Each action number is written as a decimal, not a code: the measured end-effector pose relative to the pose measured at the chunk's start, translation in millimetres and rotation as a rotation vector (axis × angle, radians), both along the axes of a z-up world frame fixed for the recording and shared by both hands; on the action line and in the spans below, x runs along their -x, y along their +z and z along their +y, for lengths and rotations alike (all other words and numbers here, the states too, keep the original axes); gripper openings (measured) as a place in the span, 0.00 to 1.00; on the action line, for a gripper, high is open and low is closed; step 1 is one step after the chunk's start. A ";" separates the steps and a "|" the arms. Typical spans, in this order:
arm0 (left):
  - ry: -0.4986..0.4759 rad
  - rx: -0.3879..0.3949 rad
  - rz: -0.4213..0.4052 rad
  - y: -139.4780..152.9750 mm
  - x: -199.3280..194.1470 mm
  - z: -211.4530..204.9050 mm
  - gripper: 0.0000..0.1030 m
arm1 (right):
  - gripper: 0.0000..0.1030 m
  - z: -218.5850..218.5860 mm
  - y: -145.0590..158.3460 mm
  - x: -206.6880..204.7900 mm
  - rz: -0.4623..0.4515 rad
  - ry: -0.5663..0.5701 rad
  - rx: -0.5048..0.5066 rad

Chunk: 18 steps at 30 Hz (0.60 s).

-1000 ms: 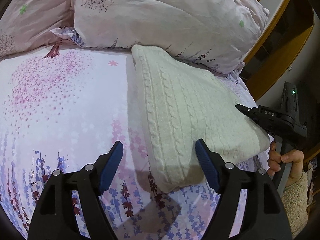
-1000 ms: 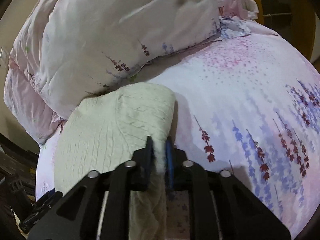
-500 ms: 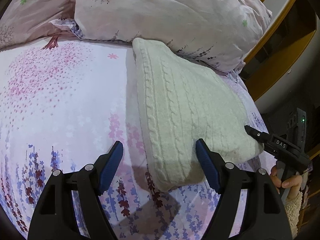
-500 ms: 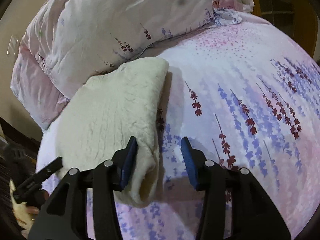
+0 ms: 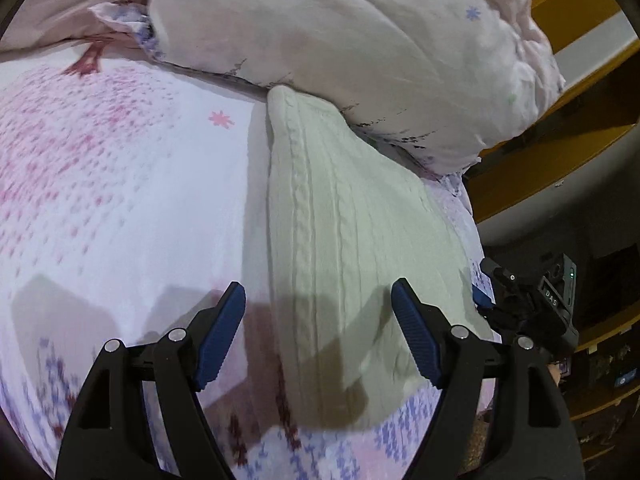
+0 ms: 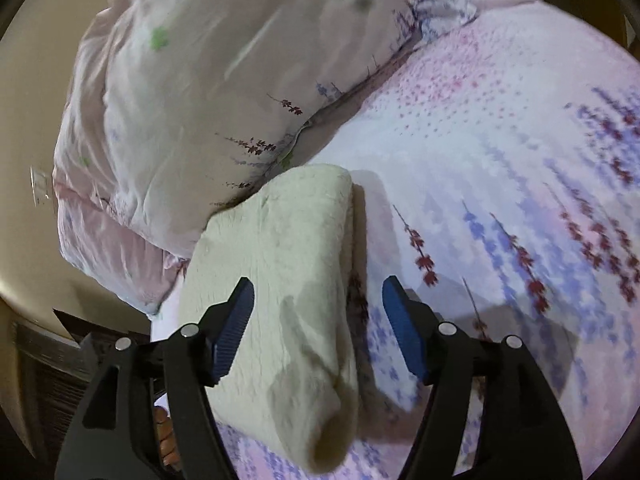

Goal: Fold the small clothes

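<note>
— Now, where does the folded cream knit garment lie?

— On the floral bedsheet, its far end tucked against the pale quilt heaped at the head of the bed. Cable ribs run lengthwise along its top face.

— And the left gripper?

— Spread wide, holding nothing (its blue pads are well apart). One finger sits over the sheet, the other over the near part of the garment.

— The right gripper?

— Likewise released: its fingers straddle the garment's folded edge, one above the knit, one above the sheet. Whether either touches the fabric cannot be told. Seen from the left wrist, it sits just beside the garment's right border.
</note>
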<state>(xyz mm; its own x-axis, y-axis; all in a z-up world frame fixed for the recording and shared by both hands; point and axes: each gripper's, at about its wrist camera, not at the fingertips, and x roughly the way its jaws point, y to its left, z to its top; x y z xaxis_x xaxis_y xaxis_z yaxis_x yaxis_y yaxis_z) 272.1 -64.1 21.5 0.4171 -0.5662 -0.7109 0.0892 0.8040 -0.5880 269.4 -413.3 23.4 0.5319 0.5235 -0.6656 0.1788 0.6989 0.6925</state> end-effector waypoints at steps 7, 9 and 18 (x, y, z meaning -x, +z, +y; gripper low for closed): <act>-0.027 0.053 0.045 -10.7 -28.6 -14.3 0.74 | 0.65 11.0 -12.4 -23.9 0.040 0.030 0.002; -0.032 0.049 0.045 -13.2 -31.7 -19.1 0.74 | 0.65 13.8 -15.7 -27.9 0.046 0.034 0.009; -0.044 -0.005 0.017 -16.6 -40.2 -35.0 0.74 | 0.64 24.4 -26.8 -41.8 0.029 0.067 -0.019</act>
